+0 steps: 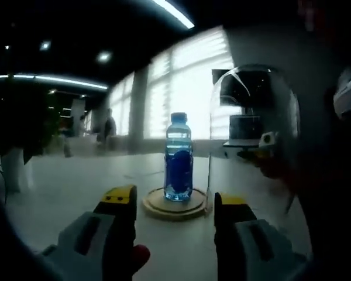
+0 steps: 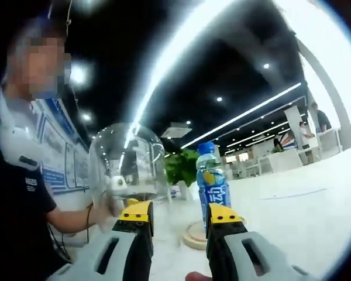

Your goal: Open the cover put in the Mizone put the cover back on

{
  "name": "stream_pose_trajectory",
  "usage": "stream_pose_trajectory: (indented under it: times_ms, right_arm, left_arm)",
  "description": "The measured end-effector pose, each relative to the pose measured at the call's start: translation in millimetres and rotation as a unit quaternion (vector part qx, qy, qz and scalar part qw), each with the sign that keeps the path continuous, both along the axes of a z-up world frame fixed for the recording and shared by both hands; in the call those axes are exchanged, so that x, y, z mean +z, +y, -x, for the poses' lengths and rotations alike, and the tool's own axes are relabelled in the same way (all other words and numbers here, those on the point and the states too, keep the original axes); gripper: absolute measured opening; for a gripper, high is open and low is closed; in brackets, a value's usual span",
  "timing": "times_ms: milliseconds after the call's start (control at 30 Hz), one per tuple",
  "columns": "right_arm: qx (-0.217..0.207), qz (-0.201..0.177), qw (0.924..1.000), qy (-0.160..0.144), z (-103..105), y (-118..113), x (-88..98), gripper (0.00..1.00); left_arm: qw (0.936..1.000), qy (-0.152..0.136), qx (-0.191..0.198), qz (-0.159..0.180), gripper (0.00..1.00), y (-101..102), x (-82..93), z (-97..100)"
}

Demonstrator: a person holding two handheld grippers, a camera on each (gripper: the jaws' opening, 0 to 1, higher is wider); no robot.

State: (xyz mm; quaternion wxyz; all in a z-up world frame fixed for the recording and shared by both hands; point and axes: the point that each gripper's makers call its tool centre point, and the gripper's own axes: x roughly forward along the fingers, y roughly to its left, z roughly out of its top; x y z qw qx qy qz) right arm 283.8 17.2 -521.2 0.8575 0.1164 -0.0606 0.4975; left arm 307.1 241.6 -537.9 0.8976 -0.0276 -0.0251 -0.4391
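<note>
Upright Mizone bottle (image 1: 178, 158) on round base (image 1: 174, 205)

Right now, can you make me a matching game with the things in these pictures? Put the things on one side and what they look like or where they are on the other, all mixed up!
Things:
1. Mizone bottle
2. glass dome cover
3. wooden base
4. white table

Descriptions:
A. clear, see-through, lifted off to the side
B. round, flat, under the bottle
C. blue label and cap, standing upright
D. wide, pale, carries the base

Pairs: 1-C, 2-A, 3-B, 4-D
</note>
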Motion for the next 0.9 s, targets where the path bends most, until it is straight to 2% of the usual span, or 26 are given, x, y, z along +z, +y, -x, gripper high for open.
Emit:
stream_pose_trajectory:
  times_ms: [200, 300, 433, 533, 633, 900]
  right_arm:
    - [0.027, 0.022, 0.9994, -0.004, 9, 16, -6.1, 0.43]
    - [0.043, 0.03, 0.9986, 0.001, 13, 23, -10.9, 0.44]
    - [0.054, 0.039, 0.9978, -0.001, 16, 27, -13.6, 0.46]
    - [0.059, 0.038, 0.9976, -0.005, 19, 29, -12.0, 0.47]
    - [0.064, 0.038, 0.9972, -0.009, 22, 31, -11.7, 0.48]
    - [0.083, 0.046, 0.9954, -0.004, 26, 41, -16.5, 0.54]
  left_arm:
    - [0.9997, -0.013, -0.019, -0.003, 0.45, 1, -0.4, 0.4]
    - [0.9996, -0.014, -0.024, 0.002, 0.49, 5, -0.2, -0.9]
    - [0.9985, -0.006, -0.055, 0.004, 0.51, 3, -2.3, 8.8]
    - [0.9971, 0.004, -0.073, 0.022, 0.51, 2, -1.8, 14.8]
    - [0.9969, 0.001, -0.076, 0.02, 0.52, 2, -1.8, 19.0]
    - [0.9893, -0.006, -0.143, 0.027, 0.54, -14, 2.7, 52.5]
